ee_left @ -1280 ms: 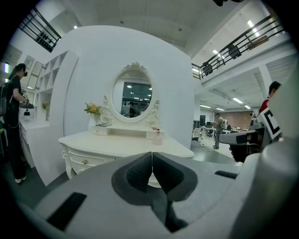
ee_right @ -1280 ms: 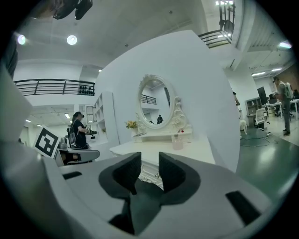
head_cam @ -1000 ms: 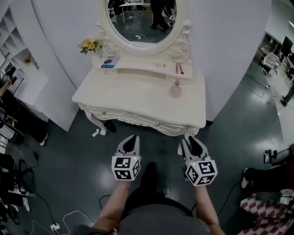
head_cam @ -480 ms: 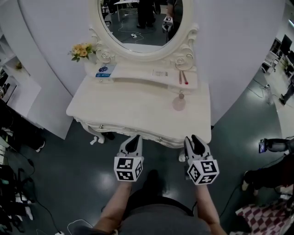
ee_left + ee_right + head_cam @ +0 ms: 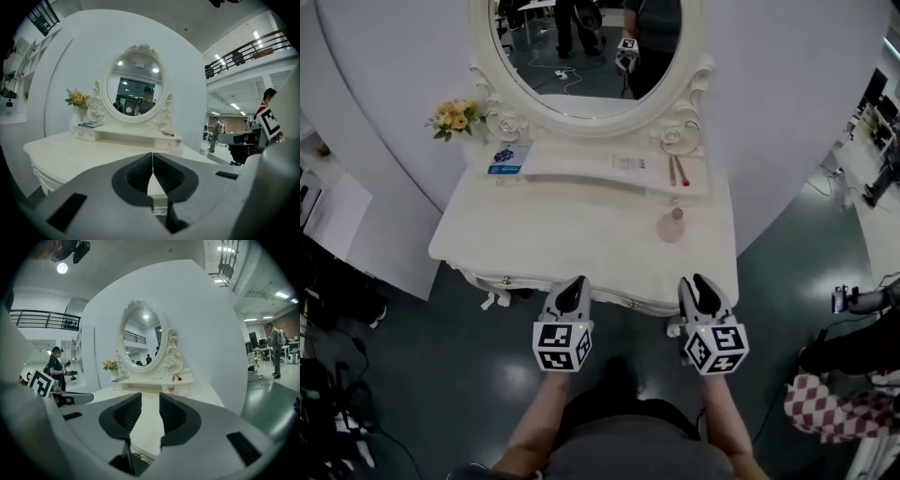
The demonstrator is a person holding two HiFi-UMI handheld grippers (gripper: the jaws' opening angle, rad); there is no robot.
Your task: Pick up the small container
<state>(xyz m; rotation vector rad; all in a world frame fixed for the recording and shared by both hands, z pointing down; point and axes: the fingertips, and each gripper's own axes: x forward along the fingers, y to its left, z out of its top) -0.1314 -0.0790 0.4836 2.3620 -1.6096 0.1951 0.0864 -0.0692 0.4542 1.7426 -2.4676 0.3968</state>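
The small container (image 5: 672, 226), a pale pink translucent bottle with a cap, stands on the right part of the white dressing table (image 5: 553, 230). It also shows far ahead in the left gripper view as the container (image 5: 176, 149) and in the right gripper view as the container (image 5: 171, 389). My left gripper (image 5: 572, 285) hovers at the table's front edge, jaws shut with nothing between them. My right gripper (image 5: 701, 283) hangs level with it at the front right edge, jaws open and empty, well short of the container.
An oval mirror (image 5: 586, 47) rises behind a low shelf (image 5: 600, 167) that carries a blue booklet (image 5: 507, 157), a flower bunch (image 5: 450, 114) and red-tipped sticks (image 5: 679, 170). A seated person (image 5: 839, 412) is at the right on the dark floor.
The view has come closer to the dressing table. Both grippers, which were over the floor, now reach its front edge. Their jaws look unchanged.
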